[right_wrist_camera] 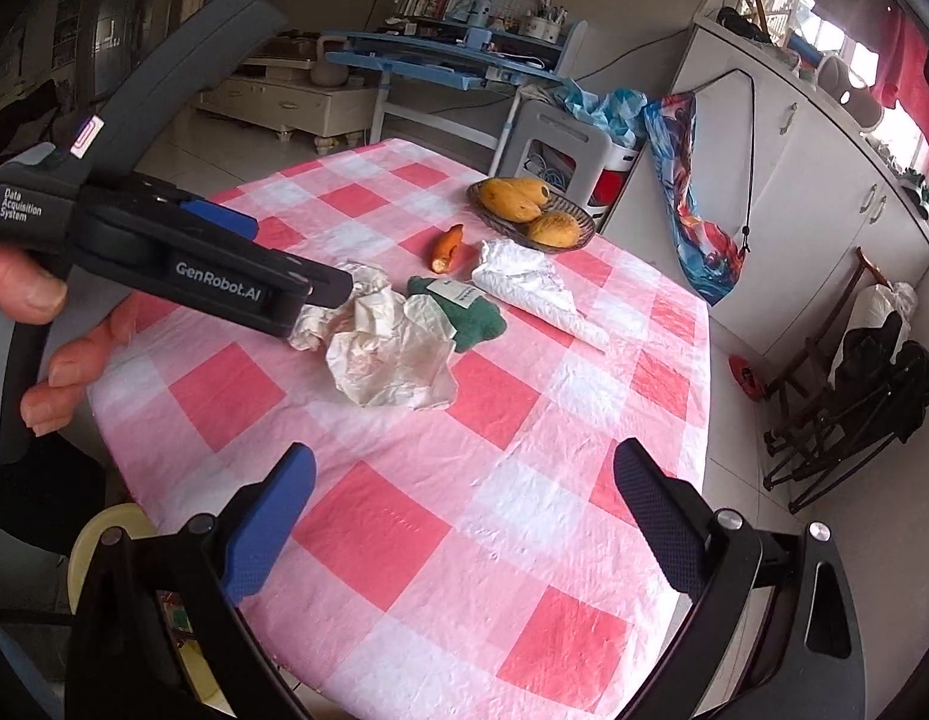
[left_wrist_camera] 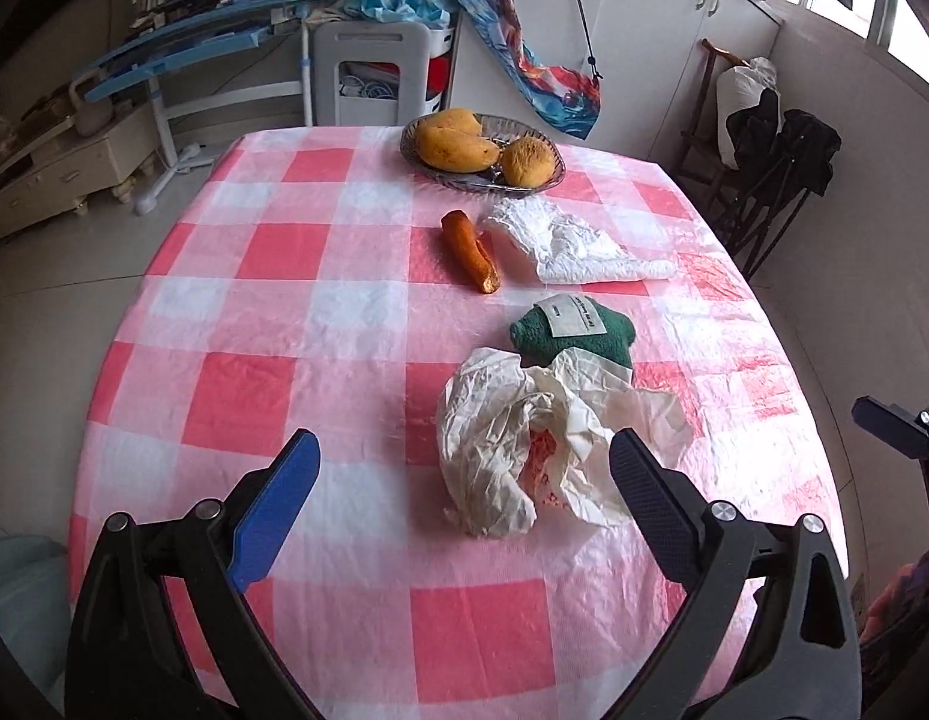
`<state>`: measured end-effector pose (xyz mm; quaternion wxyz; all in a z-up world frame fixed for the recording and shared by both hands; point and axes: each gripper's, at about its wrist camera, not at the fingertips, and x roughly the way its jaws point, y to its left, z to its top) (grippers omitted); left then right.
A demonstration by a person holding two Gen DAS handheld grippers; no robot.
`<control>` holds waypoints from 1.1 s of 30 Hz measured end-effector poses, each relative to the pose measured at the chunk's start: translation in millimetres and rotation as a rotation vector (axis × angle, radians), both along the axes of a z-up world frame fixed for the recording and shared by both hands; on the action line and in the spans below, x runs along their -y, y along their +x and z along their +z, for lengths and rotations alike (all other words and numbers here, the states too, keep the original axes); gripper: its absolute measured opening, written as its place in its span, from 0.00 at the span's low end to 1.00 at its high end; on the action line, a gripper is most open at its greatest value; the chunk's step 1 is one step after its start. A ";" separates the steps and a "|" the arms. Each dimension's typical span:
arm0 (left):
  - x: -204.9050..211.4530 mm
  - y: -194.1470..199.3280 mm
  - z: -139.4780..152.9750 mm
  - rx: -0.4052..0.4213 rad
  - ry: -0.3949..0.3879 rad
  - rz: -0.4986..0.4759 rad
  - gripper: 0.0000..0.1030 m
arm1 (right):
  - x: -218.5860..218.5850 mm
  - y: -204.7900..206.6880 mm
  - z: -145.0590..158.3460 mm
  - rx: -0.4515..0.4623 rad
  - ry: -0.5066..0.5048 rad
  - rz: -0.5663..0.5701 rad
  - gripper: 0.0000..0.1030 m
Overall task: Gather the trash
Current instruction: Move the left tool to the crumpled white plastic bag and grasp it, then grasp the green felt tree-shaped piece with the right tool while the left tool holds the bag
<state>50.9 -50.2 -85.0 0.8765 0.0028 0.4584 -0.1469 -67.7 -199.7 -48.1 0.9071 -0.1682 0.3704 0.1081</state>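
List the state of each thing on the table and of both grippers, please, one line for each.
left gripper: open, empty, its fingers either side of the crumpled bag.
right gripper: open, empty, above the tablecloth.
crumpled bag: crumpled, partly over the green cloth.
green cloth: bunched, label up.
white plastic bag: flattened, wrinkled.
sausage: lying loose, apart from the bags.
fruit basket: upright, holds fruit.

The label (left_wrist_camera: 575, 315) on the green cloth (left_wrist_camera: 575, 342) is too small to read; crumpled paper (left_wrist_camera: 542, 438) covers the cloth's near edge.
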 end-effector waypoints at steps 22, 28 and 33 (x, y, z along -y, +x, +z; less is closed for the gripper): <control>-88.8 7.5 15.0 -0.095 -0.081 0.100 0.24 | -18.8 72.0 -3.6 0.019 0.074 -0.016 0.92; -75.9 4.2 23.6 -0.063 -0.074 0.067 0.25 | -27.5 97.4 -15.3 -0.008 0.067 -0.023 0.92; -72.1 2.7 29.4 -0.048 -0.080 0.053 0.25 | -34.2 110.9 -24.6 -0.042 0.067 -0.012 0.84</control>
